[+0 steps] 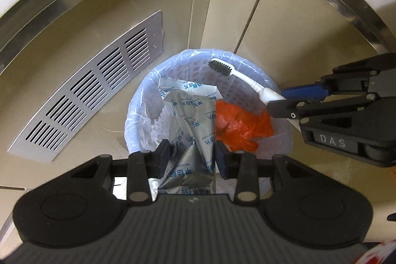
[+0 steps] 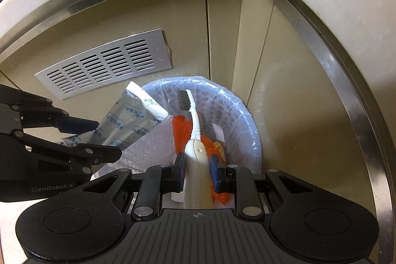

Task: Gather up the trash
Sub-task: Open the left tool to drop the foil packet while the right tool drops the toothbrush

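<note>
While both tools are poised above a lined wastebasket point(image 1: 148, 100) on the floor, two pieces of rubbish are held ready for the drop. A silver foil medicine wrapper point(image 1: 190, 120), printed in blue characters, is pinched between the pads of the left gripper point(image 1: 193, 157), its free end pointing toward twelve o'clock over the mouth of the bin. A white toothbrush point(image 2: 194, 140) with dark bristles is clamped by its thick handle in the right gripper point(image 2: 196, 168), the head reaching toward twelve o'clock above the basket's far wall. An orange plastic bag point(image 1: 242, 123) is already seen inside the liner, at about three o'clock of the wrapper in the left wrist view. A slotted metal vent plate point(image 2: 106, 63) is fixed to the cabinet front at ten o'clock of the bin. The step is judged best done if both items are kept centred over the opening and let go only once their tips are well inside the rim; the long wrapper could otherwise be caught on the liner's edge and left hanging outside.
</note>
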